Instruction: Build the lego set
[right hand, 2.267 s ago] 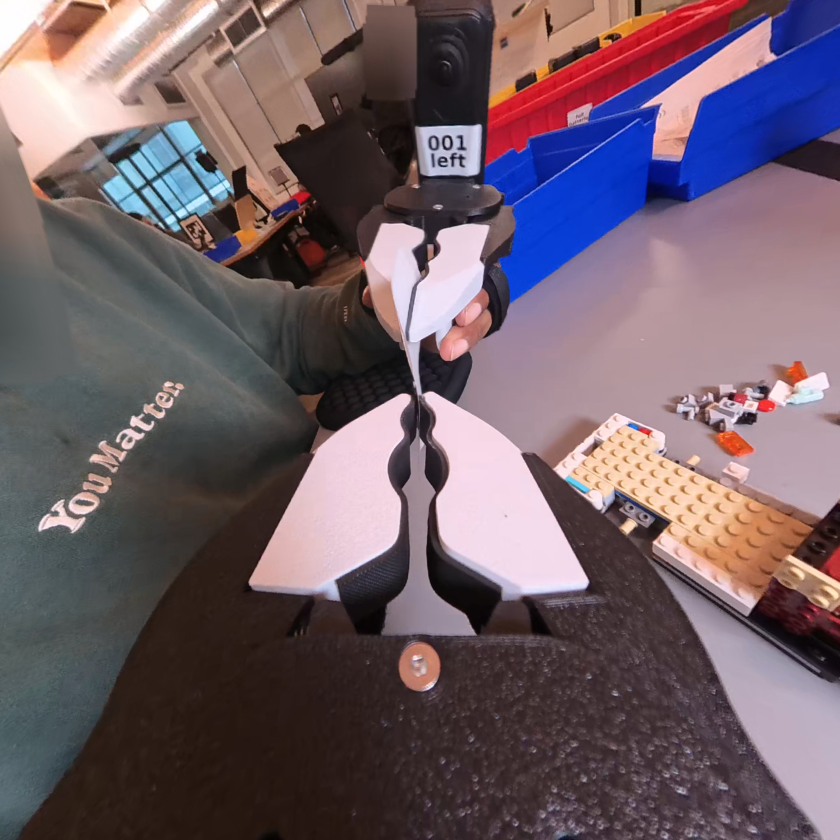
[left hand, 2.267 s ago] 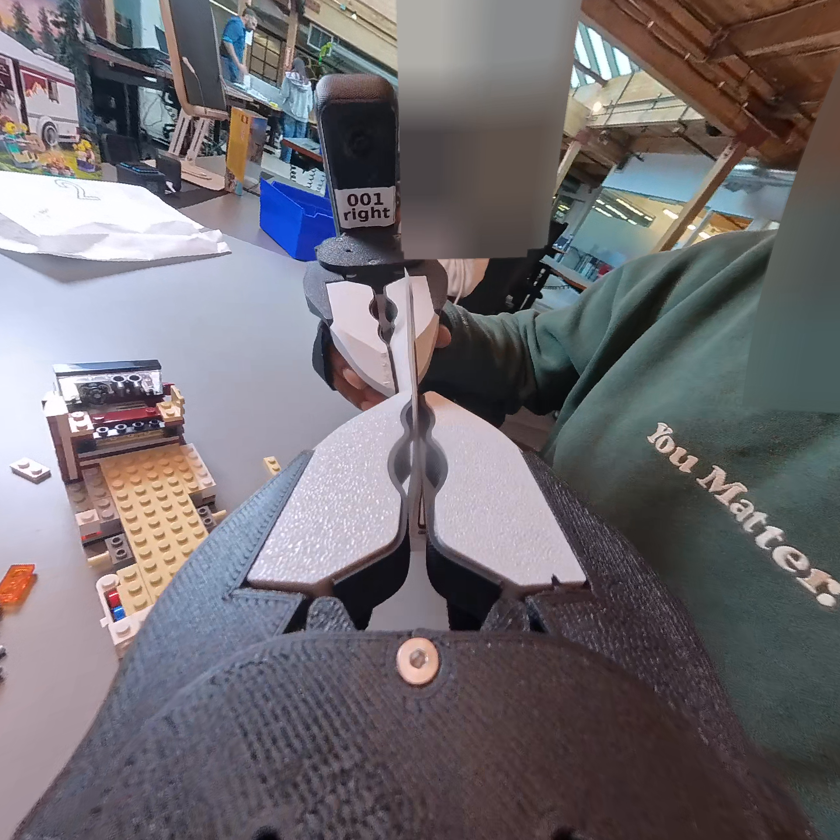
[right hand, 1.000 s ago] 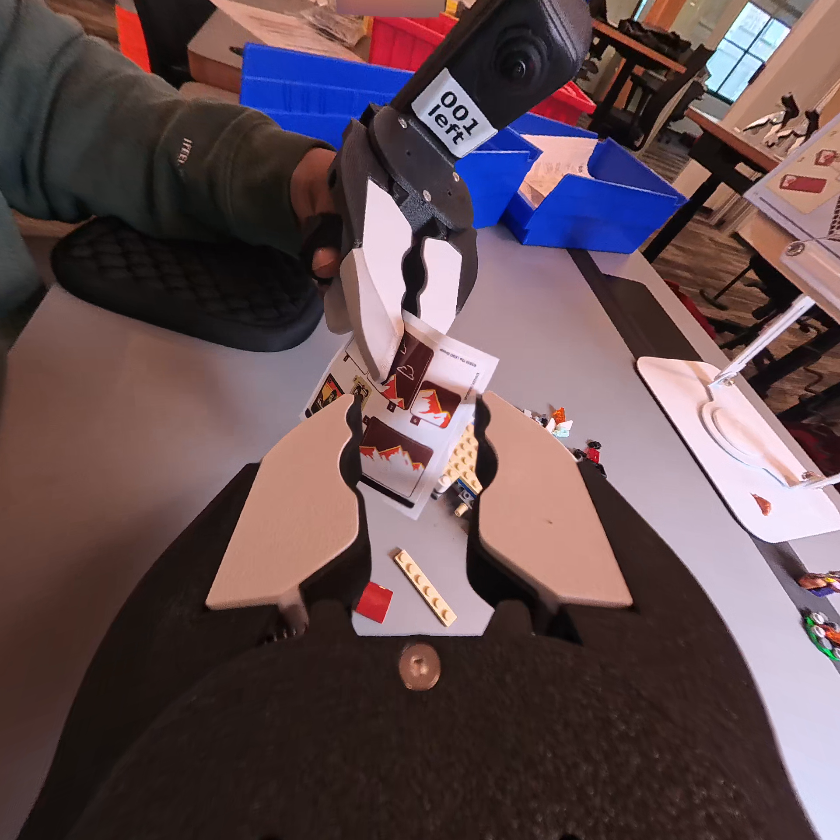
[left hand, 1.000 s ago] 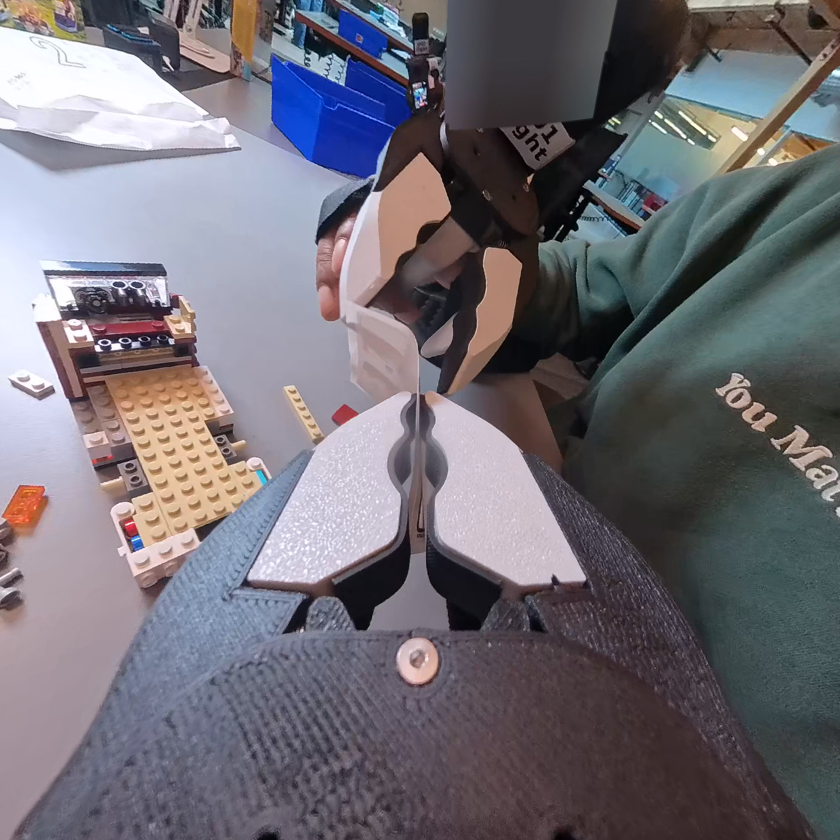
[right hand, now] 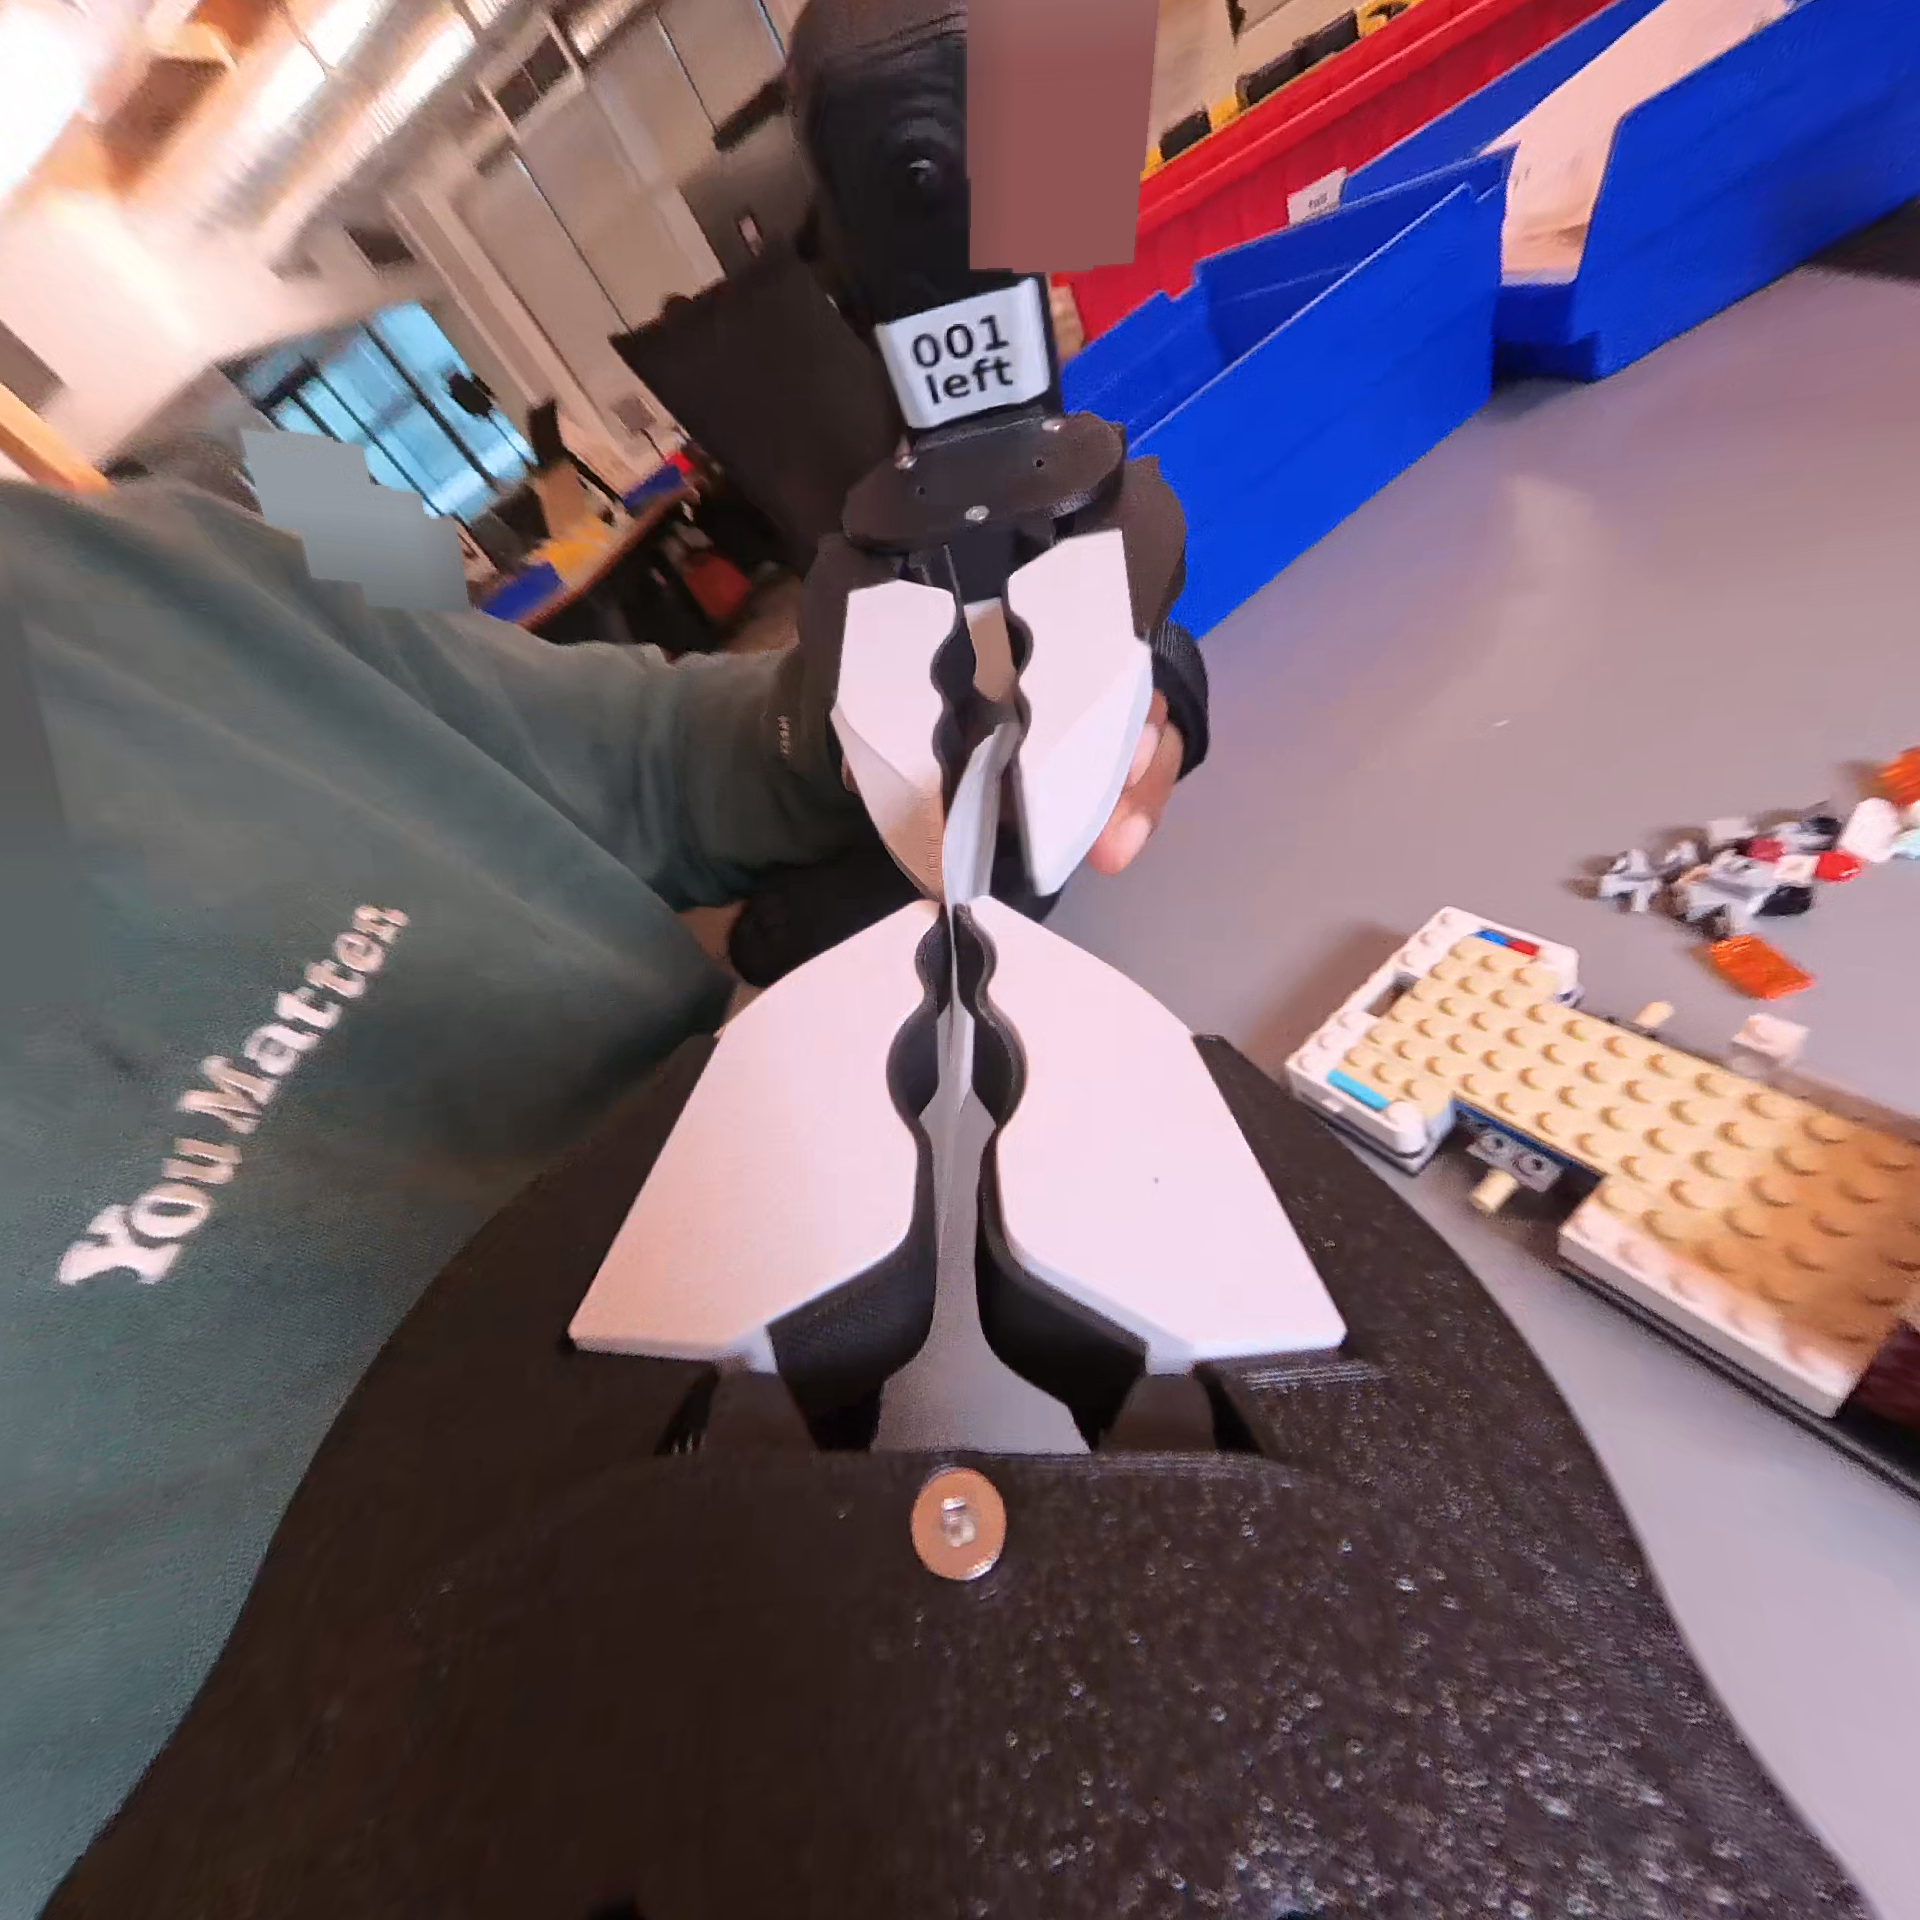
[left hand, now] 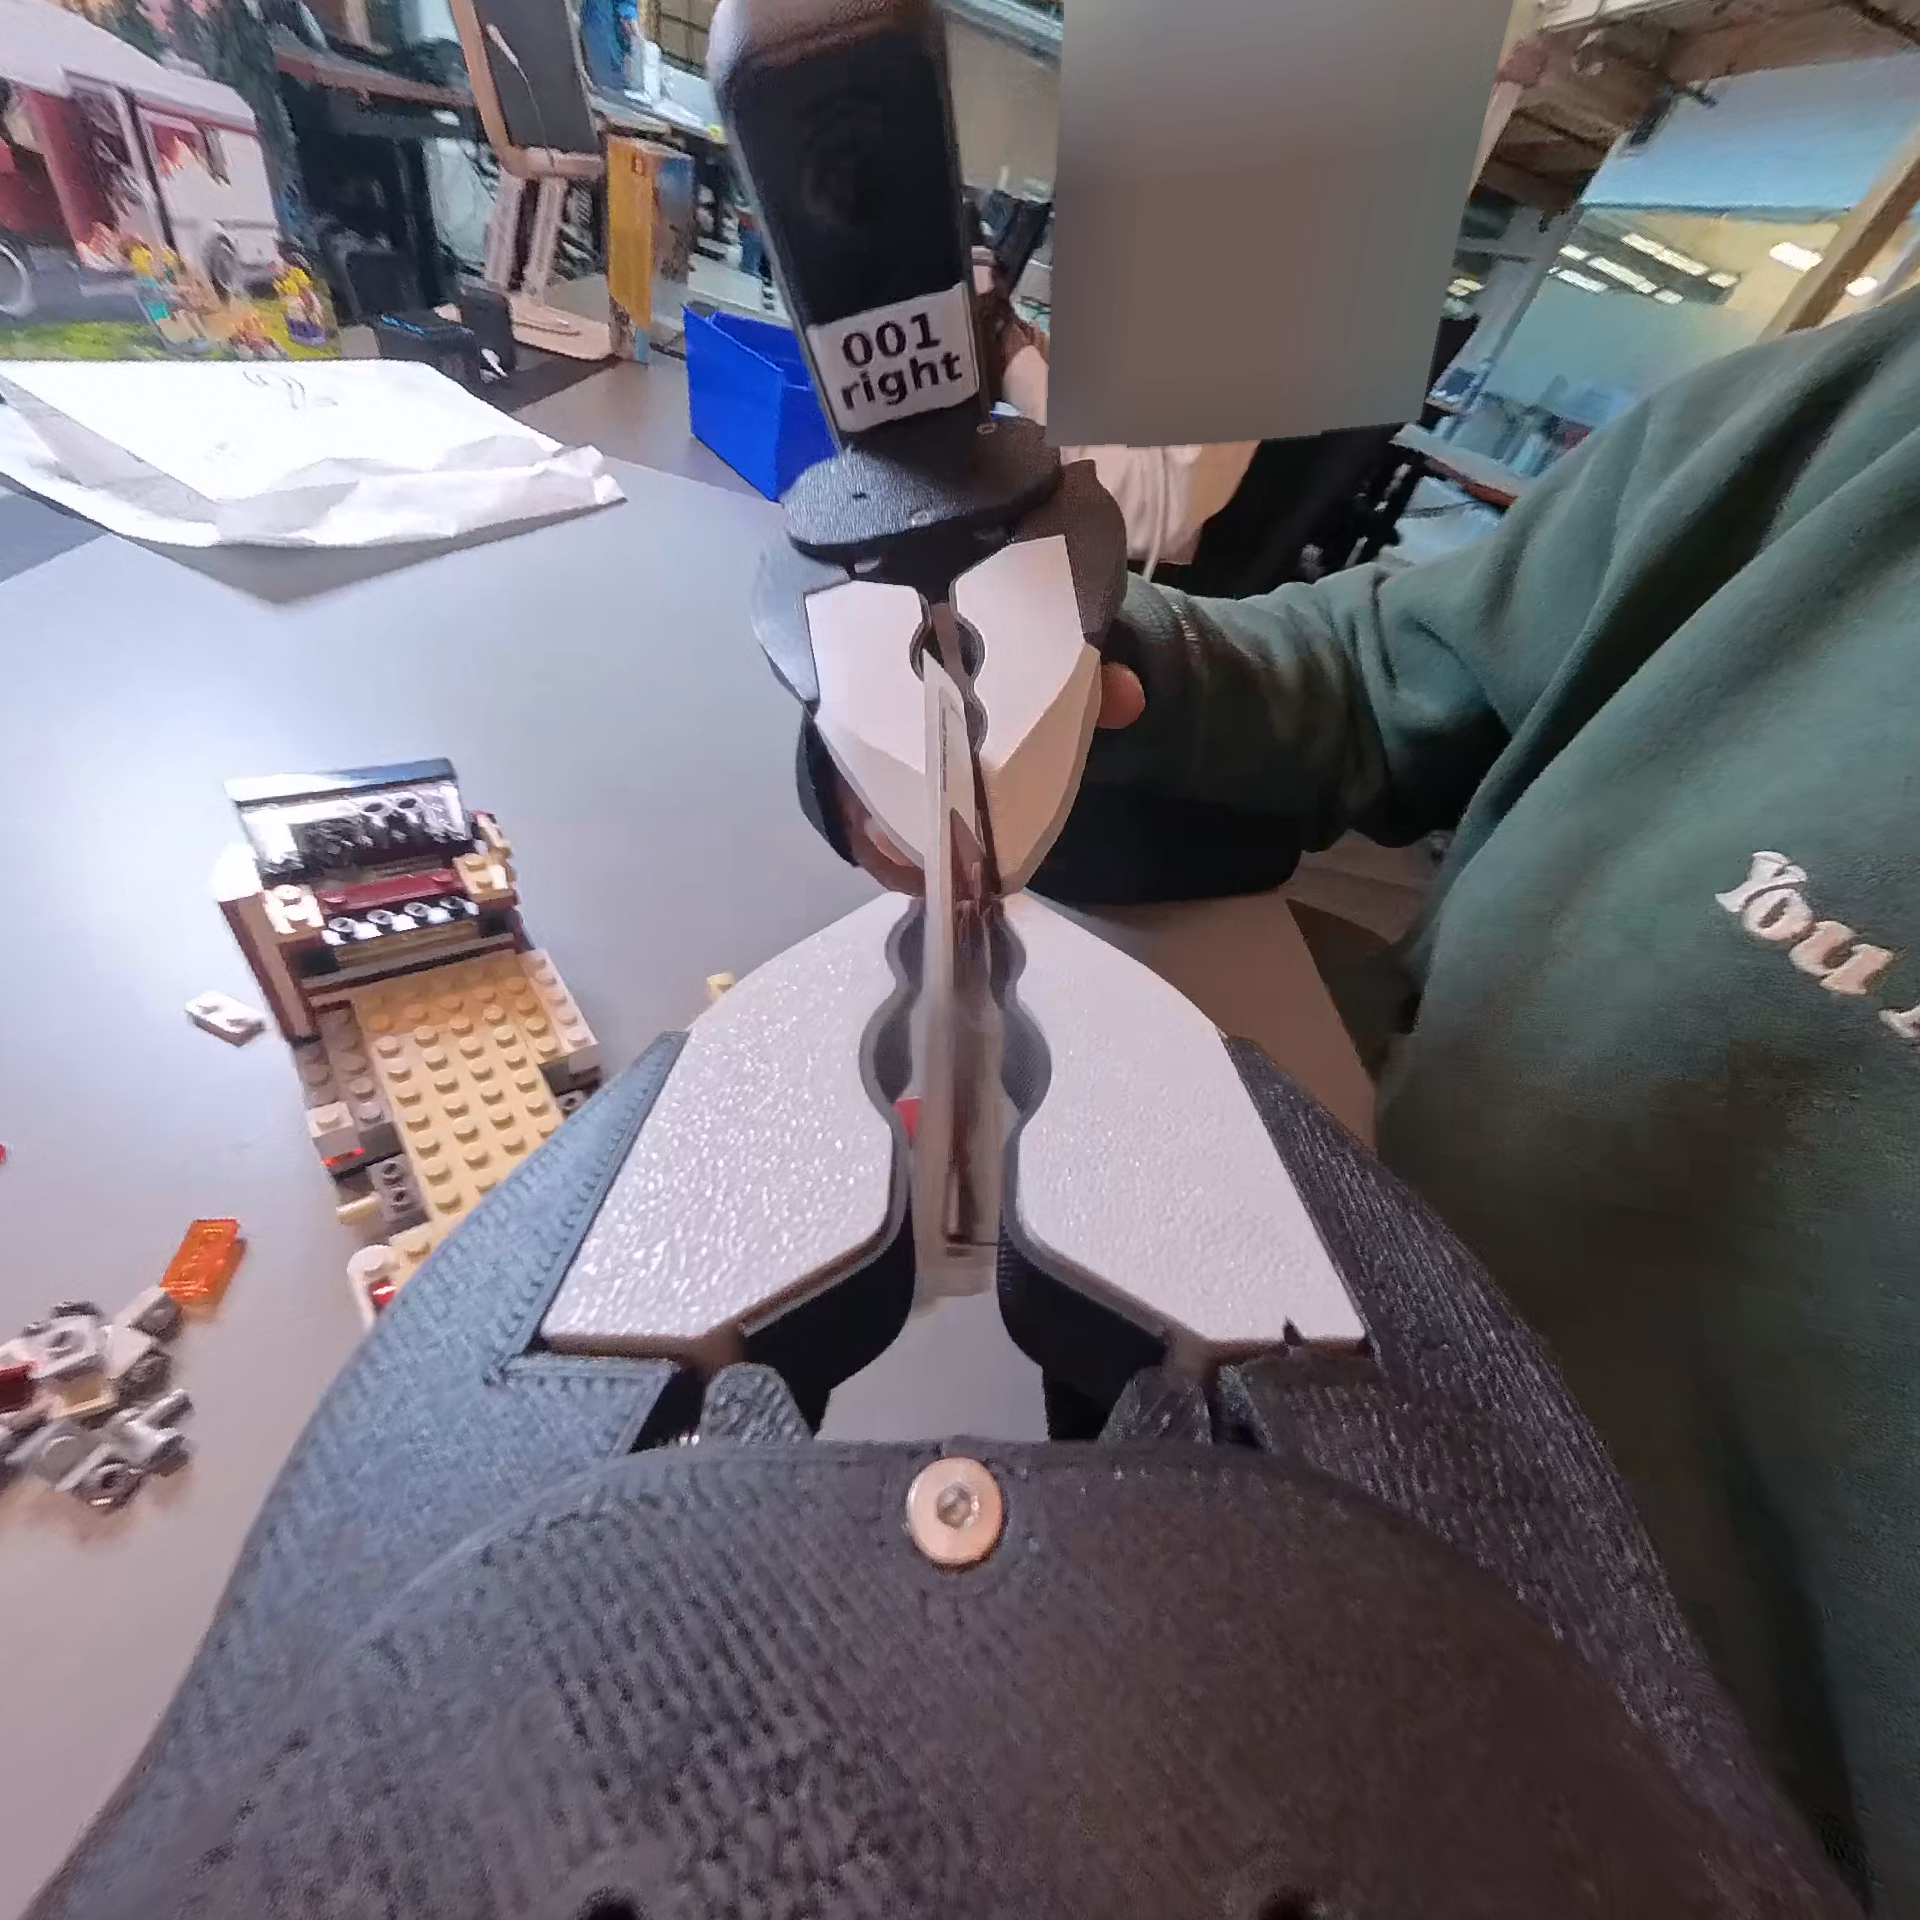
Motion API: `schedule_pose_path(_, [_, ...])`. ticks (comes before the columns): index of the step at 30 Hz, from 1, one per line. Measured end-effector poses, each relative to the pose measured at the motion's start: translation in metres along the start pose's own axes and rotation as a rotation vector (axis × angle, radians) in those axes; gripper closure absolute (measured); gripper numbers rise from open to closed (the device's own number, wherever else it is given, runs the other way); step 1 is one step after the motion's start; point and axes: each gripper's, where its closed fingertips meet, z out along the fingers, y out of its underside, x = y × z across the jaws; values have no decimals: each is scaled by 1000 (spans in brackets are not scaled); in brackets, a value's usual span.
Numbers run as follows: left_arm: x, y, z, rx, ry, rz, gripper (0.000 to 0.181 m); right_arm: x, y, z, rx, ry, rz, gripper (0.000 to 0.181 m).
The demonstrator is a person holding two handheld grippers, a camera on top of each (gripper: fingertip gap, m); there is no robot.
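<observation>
White fingers (left hand: 727, 1164) on black grippers are pinching a white sheet (left hand: 951, 1091) printed dark red; tan-studded lego build (left hand: 457, 1081) is lying on grey table (left hand: 520, 675)

A sticker sheet (left hand: 956, 1039) stands edge-on, pinched at both ends. The half-built tan-and-brown lego model (left hand: 416, 997) lies flat at nine o'clock, loose pieces (left hand: 94, 1392) heaped at eight o'clock.

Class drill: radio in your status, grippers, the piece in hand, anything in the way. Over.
Left gripper and right gripper both shut on sticker sheet, held edge-on between them. Lego build on table, untouched. Nothing blocking.
</observation>
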Motion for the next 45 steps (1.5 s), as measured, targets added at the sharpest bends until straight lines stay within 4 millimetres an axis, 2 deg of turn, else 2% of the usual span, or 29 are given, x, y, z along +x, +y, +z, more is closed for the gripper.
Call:
schedule_pose_path(5, [-6,-15,-9,8,-172,244,159,4,4,-2,1,-54,159,181])
schedule_pose_path(8, [0,-21,-11,-22,-248,420,158,11,9,-2,-19,-50,245,181])
schedule_pose_path(10, [5,-11,-5,-120,-254,496,153,10,12,-1,-31,-69,282,181])
schedule_pose_path(14, [2,16,7,-267,-255,544,146,0,18,4,-84,-95,240,181])
schedule_pose_path(21, [13,24,12,-263,-146,426,151,-13,23,6,-127,-121,77,181])
schedule_pose_path(28, [15,15,11,-188,-96,291,161,-15,15,4,-61,-64,-130,181])
schedule_pose_path(34, [10,8,5,-145,-87,175,172,-8,10,1,-28,-17,-155,181])
schedule_pose_path(39, [5,7,2,-121,-70,68,179,-1,7,-2,-6,-4,-98,179])
schedule_pose_path(42, [2,6,0,-107,-52,-7,181,4,7,-5,-15,10,-81,171])
schedule_pose_path(45, [0,10,0,-119,-41,-64,181,10,0,-14,-20,85,-144,165])
